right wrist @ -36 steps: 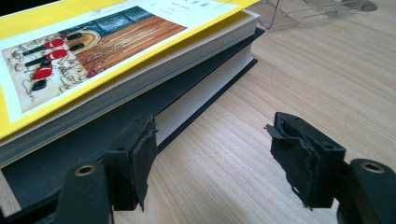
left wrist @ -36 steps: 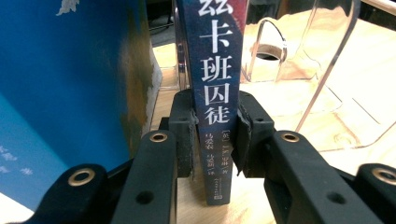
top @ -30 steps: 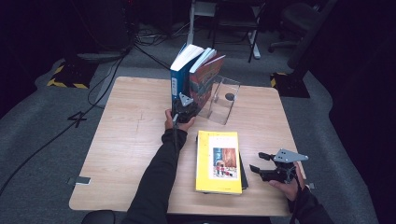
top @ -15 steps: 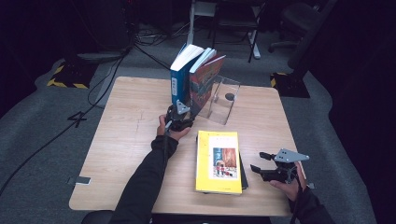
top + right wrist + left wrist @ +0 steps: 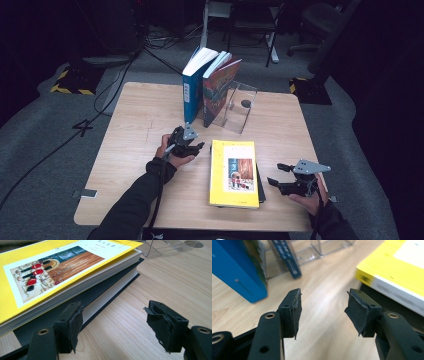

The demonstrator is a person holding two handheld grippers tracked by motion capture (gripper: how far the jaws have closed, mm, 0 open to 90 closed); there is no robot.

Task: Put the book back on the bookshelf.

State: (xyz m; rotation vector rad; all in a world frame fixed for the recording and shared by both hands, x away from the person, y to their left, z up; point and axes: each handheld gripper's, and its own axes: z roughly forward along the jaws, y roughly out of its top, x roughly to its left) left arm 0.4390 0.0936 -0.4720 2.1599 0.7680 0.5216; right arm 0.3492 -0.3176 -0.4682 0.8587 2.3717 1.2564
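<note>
A blue book (image 5: 192, 89) stands upright at the back of the table, and a red-covered book (image 5: 220, 85) leans beside it against a clear acrylic bookend (image 5: 241, 107). My left gripper (image 5: 196, 145) hovers just in front of the blue book (image 5: 239, 272). Its jaws have just been opening and nothing is between them (image 5: 323, 293). A yellow book (image 5: 233, 172) lies flat on a black book (image 5: 261, 184) near the front edge. My right gripper (image 5: 276, 174) rests to their right, open (image 5: 112, 307) and pointing at the black book's (image 5: 107, 296) page edge below the yellow book (image 5: 62, 267).
The wooden table (image 5: 140, 115) has bare room on its left half. A small grey tag (image 5: 87, 193) sits at its front left corner. Cables (image 5: 60, 145) run over the floor at the left, and chair legs (image 5: 272, 40) stand behind the table.
My left gripper has drawn back from the blue book toward the front of the table, and its jaws have spread apart. The right gripper has stayed put.
</note>
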